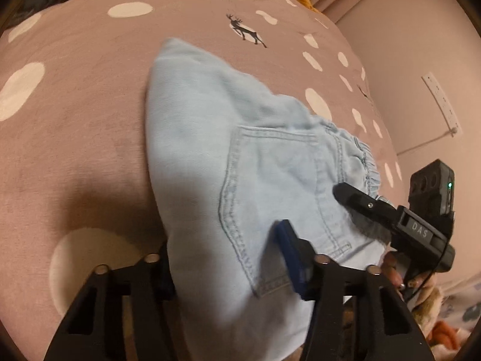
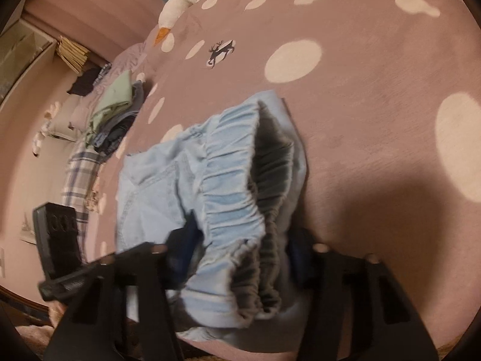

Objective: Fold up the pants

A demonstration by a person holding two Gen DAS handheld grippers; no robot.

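We grip the light-blue denim pants (image 1: 240,156) with both grippers: left gripper (image 1: 228,258) clamps the pocket side, right gripper (image 2: 240,249) the elastic waistband. Their long axis runs away from us across the mauve dotted bed (image 1: 75,105).

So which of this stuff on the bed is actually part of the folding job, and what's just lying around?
Part of the job:
- light blue pants
- left claw, shut on the pants
- right claw, gripping the elastic waistband

Just lying about:
- spotted bedspread underneath
- white goose plush
- pile of folded clothes
- wall socket strip
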